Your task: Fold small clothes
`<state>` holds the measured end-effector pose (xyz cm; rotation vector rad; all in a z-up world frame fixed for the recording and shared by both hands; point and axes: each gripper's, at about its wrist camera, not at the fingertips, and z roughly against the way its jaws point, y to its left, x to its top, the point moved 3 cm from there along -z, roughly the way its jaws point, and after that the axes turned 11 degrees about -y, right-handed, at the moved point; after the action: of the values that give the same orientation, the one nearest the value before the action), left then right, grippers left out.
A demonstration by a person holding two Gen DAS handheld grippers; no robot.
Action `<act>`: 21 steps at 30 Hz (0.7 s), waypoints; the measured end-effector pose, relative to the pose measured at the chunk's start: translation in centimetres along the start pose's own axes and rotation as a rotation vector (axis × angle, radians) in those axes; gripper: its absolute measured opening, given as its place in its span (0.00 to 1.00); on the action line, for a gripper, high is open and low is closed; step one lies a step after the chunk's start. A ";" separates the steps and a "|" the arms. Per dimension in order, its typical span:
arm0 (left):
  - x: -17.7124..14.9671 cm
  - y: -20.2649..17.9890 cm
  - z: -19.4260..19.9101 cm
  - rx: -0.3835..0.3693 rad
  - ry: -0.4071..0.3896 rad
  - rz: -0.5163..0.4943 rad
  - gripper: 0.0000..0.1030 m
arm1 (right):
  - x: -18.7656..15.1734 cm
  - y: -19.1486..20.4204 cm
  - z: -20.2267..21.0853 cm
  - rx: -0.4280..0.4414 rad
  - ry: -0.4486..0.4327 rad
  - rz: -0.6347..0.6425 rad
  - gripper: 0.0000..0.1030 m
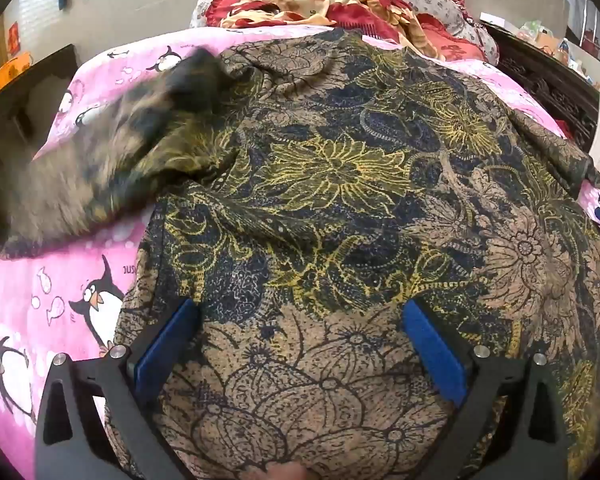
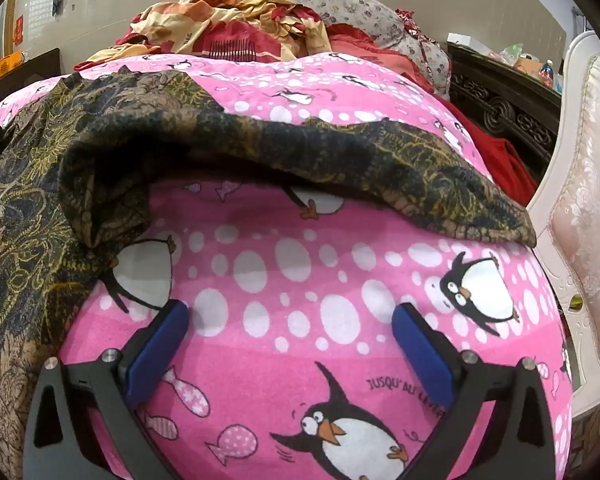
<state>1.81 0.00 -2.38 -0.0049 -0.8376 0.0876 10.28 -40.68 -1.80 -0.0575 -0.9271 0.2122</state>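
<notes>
A dark floral garment [image 1: 340, 184] in navy, yellow and tan lies spread over a pink penguin bedspread [image 1: 40, 300]. My left gripper [image 1: 300, 312] hovers over its tan lower part, jaws wide open with nothing between the blue pads [image 1: 168, 340]. The garment's left sleeve [image 1: 100, 160] is blurred, lifted off the bed. In the right wrist view the same garment [image 2: 40, 220] lies to the left, its right sleeve [image 2: 380, 160] stretching across the bedspread [image 2: 300, 280]. My right gripper [image 2: 290, 316] stands open above bare pink cloth, short of that sleeve.
A heap of red and cream cloth [image 1: 340, 0] and a floral pillow [image 2: 320, 0] lie at the head of the bed. A dark carved wooden frame [image 2: 500, 112] and a pale upholstered chair [image 2: 580, 200] stand at the right. A dark cabinet [image 1: 20, 100] is left.
</notes>
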 end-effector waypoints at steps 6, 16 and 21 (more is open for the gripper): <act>0.0 0.0 0.0 0.003 -0.002 -0.003 0.86 | 0.0 0.0 0.0 -0.001 0.000 0.001 1.00; 0.1 0.5 0.4 0.000 0.000 0.002 0.86 | 0.0 0.0 0.0 0.000 0.000 0.000 1.00; 0.0 0.3 0.4 0.002 -0.002 -0.001 0.86 | 0.0 0.0 -0.1 0.000 0.000 0.000 1.00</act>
<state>1.54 0.26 -2.14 -0.0023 -0.8395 0.0874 10.31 -40.66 -1.85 -0.0573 -0.9276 0.2123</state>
